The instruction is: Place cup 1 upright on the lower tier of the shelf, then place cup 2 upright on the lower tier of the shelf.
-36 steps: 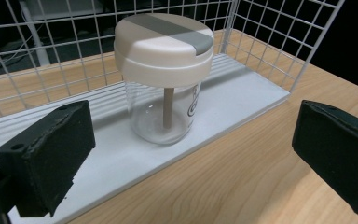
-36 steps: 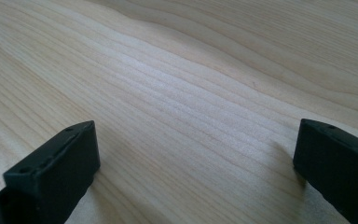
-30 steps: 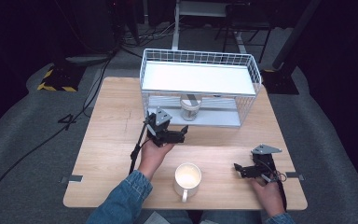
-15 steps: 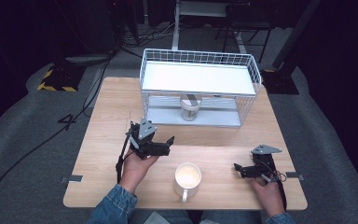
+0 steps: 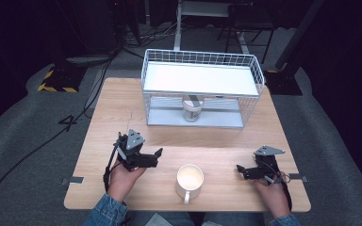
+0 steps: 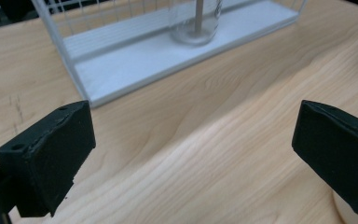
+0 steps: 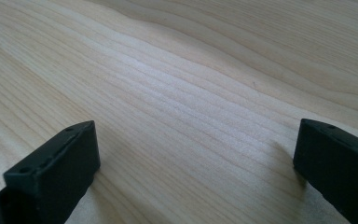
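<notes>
White ceramic mug (image 5: 190, 179) stands upright on the desk (image 5: 217, 146), between the two tongs and nearer the left one, its handle turned toward the person's edge. Just left of the mug, the left tongs (image 5: 156, 157) are held in the person's left hand (image 5: 125, 174), jaws spread wide with nothing between them, tips pointing toward the mug but apart from it. In the left gripper view, a sliver of the mug's pale rim (image 6: 349, 212) shows below the right-hand jaw. Well to the mug's right, the right tongs (image 5: 240, 170) lie low over the desk in the right hand (image 5: 271, 190), jaws likewise wide and empty, with bare wood grain (image 7: 191, 93) between them. Ahead of the left tongs, beyond open desk, stands a white wire rack (image 5: 202, 89) with an upper and a lower shelf. A clear jar (image 5: 192, 109) sits upright on the lower shelf.
</notes>
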Demonstrator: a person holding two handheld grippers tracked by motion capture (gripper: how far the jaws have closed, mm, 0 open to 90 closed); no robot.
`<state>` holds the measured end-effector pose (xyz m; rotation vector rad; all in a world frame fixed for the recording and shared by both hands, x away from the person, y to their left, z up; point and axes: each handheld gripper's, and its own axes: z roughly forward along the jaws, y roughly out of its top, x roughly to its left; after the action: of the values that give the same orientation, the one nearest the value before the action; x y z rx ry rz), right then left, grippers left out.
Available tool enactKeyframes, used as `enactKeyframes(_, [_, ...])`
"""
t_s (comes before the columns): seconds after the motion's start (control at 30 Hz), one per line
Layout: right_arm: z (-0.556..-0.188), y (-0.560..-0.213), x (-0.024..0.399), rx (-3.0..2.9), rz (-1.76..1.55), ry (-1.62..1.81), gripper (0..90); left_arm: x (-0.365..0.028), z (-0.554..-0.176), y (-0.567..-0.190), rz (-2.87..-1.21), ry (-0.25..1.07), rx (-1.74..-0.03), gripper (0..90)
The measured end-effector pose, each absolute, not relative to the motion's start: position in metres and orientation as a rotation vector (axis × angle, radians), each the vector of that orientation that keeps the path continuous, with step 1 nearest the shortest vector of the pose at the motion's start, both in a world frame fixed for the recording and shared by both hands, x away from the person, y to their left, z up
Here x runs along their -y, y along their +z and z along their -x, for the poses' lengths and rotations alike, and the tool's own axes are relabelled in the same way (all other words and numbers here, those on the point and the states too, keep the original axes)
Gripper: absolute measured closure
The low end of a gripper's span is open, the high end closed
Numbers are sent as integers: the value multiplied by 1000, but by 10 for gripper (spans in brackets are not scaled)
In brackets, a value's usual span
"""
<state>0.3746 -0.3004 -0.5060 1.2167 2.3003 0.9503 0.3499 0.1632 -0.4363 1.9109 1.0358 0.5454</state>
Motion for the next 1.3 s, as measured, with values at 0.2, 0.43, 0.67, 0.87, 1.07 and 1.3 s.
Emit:
enactKeyframes(0.2, [-375, -506, 301, -2302, -1216, 950, 4, -178, -344, -450, -1950, 561, -1092, 0])
enactKeyframes(0.43, [-375, -506, 303, -2307, -1210, 954, 4, -195, -343, -470, -1942, 519, -1182, 1])
enactKeyframes(0.67, [-375, -506, 302, -2300, -1219, 952, 4, -198, -344, -478, -1998, 557, -1199, 2])
enactKeyframes(0.87, [-375, -506, 303, -2300, -1218, 950, 4, -200, -347, -490, -2041, 520, -1226, 2])
enactKeyframes(1.07, [-374, -506, 303, -2304, -1216, 950, 4, -198, -349, -493, -2102, 536, -1225, 2])
enactKeyframes(1.3, [-374, -506, 303, -2303, -1214, 952, 4, -197, -352, -499, -2163, 502, -1251, 1])
